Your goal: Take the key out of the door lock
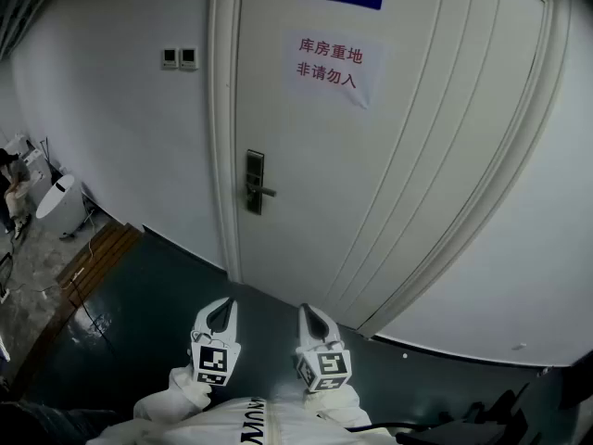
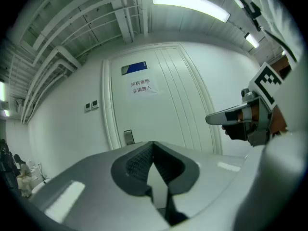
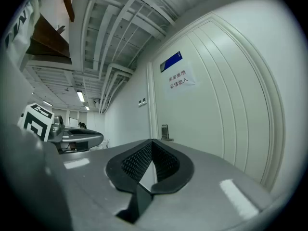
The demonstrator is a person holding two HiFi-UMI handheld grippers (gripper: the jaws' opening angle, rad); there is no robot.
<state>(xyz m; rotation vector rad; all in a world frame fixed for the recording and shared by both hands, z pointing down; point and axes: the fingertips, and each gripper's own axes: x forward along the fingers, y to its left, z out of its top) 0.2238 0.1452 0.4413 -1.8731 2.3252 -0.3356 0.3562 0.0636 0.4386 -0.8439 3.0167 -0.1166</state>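
Both hands are held low and close to the body, white sleeves (image 1: 176,392) side by side, each pointing its gripper level at the door (image 1: 389,174). The left gripper (image 1: 220,311) and the right gripper (image 1: 313,318) hang near each other over the dark floor (image 1: 157,304), not touching. Each pair of fingers is closed tip to tip with nothing between them. The lock (image 1: 254,182) sits at the door's left edge, straight ahead and well apart from both sets of fingers. The key is too small to make out there.
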